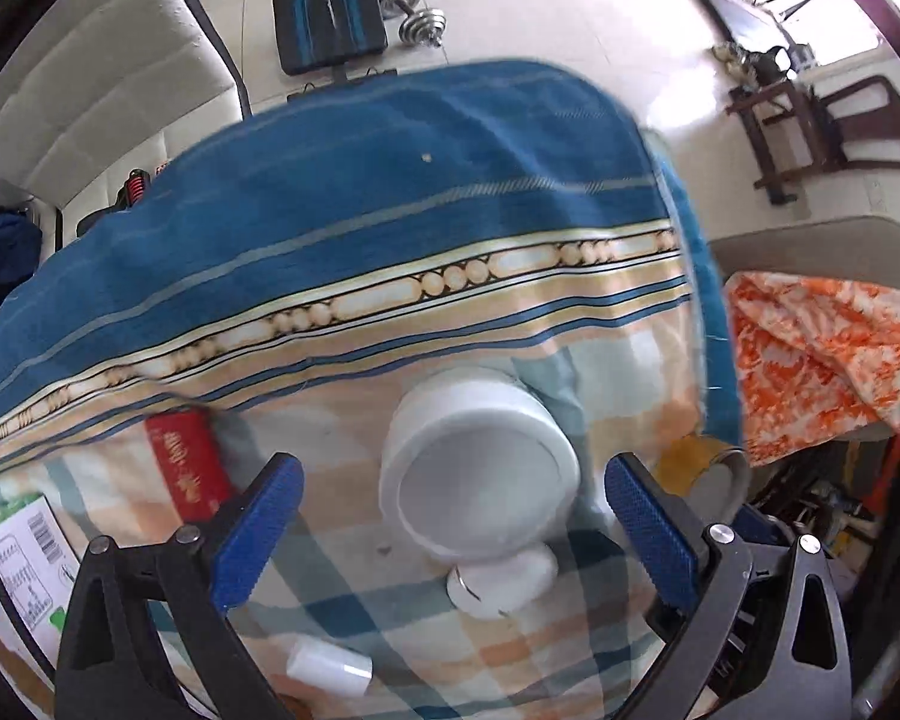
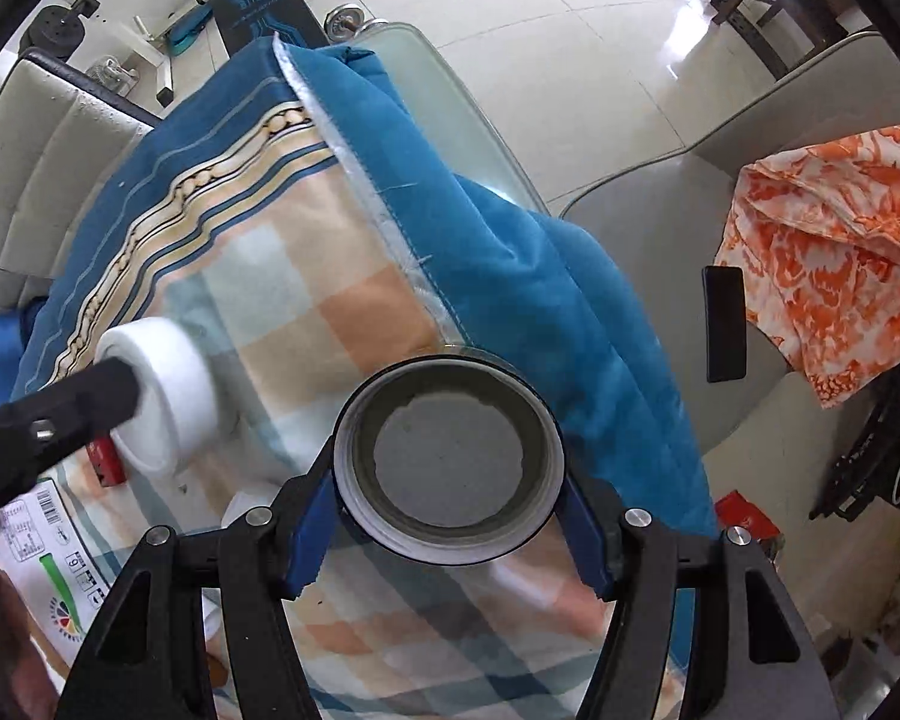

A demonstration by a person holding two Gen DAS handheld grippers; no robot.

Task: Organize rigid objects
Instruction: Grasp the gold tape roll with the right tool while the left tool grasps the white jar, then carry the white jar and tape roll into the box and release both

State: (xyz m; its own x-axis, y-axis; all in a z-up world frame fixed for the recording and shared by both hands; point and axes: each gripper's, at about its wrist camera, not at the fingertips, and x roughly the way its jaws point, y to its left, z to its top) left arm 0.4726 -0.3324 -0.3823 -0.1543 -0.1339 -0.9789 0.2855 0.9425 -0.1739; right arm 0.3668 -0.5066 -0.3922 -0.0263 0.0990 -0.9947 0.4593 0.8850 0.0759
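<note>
The right gripper [image 2: 450,531] clamps a round can [image 2: 448,459] over the checked cloth [image 2: 306,276]. The left gripper [image 1: 450,531], fingers apart, frames a white jar [image 1: 480,474] standing on the cloth, perhaps without touching it. A red box [image 1: 186,456] lies nearby.

Bright, even daylight in both views. Strong white glare on the glossy pale tiled floor [image 1: 660,60], brightest toward the upper right in the left wrist view and again at the top right [image 2: 678,60] of the right wrist view. Soft, faint shadows only. Heavy fisheye bending, with black vignette corners. Motion blur across the blue, striped and checked cloth [image 1: 360,210] and the white round plastic jar [image 1: 480,468]; sharper on the open grey-rimmed round tin [image 2: 450,456] close to the right lens.
</note>
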